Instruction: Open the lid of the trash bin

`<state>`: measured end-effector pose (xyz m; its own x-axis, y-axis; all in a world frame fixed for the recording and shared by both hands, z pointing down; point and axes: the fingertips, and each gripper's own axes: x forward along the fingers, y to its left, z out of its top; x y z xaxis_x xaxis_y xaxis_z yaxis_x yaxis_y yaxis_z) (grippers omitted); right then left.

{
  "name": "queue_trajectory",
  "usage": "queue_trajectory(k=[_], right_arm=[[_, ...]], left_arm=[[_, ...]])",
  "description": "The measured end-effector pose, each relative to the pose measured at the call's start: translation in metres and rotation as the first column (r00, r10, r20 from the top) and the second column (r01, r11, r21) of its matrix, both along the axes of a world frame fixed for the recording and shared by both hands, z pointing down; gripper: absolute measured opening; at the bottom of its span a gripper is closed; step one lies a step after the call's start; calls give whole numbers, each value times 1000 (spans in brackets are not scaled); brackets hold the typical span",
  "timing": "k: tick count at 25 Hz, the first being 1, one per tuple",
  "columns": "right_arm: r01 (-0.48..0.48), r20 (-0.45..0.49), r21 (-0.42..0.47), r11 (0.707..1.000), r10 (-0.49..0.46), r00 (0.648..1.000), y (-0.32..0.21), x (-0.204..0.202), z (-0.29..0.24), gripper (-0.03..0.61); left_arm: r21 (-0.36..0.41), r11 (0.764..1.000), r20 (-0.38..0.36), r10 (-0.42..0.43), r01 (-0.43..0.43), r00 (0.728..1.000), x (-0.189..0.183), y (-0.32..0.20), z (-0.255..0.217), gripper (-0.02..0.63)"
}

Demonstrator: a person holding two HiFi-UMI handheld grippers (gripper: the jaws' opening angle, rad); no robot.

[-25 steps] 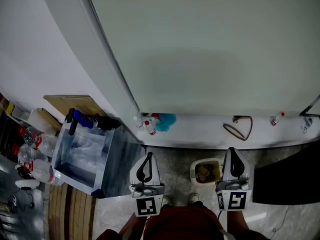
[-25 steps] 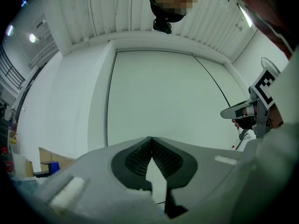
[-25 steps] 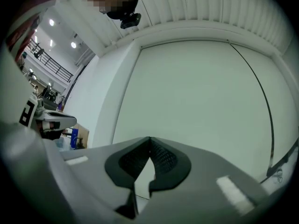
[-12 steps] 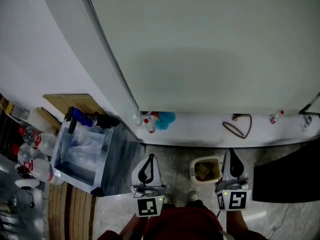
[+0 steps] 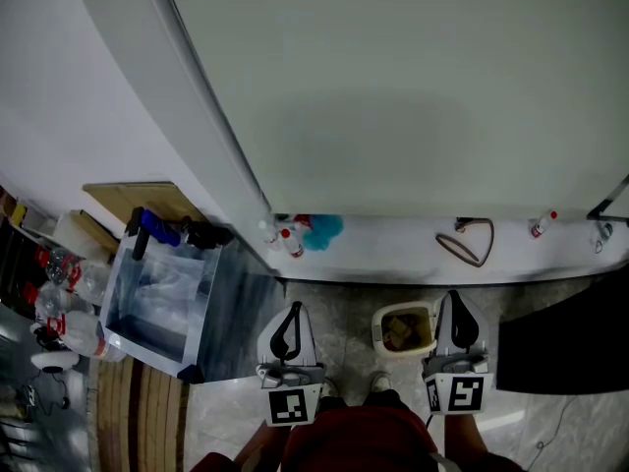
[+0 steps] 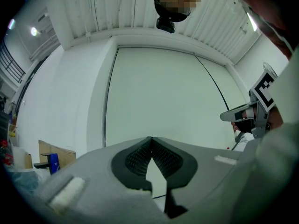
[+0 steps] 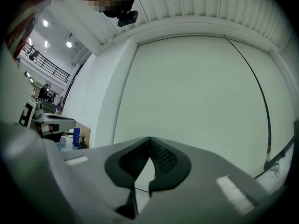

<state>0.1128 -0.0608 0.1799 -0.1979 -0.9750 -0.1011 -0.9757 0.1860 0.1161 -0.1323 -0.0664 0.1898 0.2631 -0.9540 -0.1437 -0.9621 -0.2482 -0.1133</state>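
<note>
Head view first: the left tongs (image 5: pixel 292 309) and right tongs (image 5: pixel 453 301) hang low over the tiled floor (image 5: pixel 339 334), and both are pinched shut on nothing. The small cream trash bin (image 5: pixel 378 332) stands on the floor between them, just beside the right tongs, with brownish contents showing at its top.

Both grippers are held low, side by side and well apart, with the fingers pointed forward. The left gripper (image 5: pixel 291 310) is seen with its jaws together: the ribbed pads (image 6: pixel 140 155) touch at the tips, and nothing is held between them. The right gripper (image 5: pixel 453 296) is likewise closed on nothing, its pads meeting at the tips. Marker cubes (image 5: pixel 291 405) are carried behind the fingers.
</note>
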Motion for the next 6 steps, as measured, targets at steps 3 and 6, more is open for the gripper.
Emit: queue_trajectory(k=[3, 6], right_arm=[[-3, 1, -6, 1000, 3, 1000, 2, 3, 2, 0], [-7, -3, -10, 1000, 7, 1000, 2, 6, 4, 0]], left_arm=[[-5, 1000, -1, 4, -4, 1000, 4, 2, 1, -2], [-8, 1000, 2, 9, -9, 1000, 7, 2, 2, -3]])
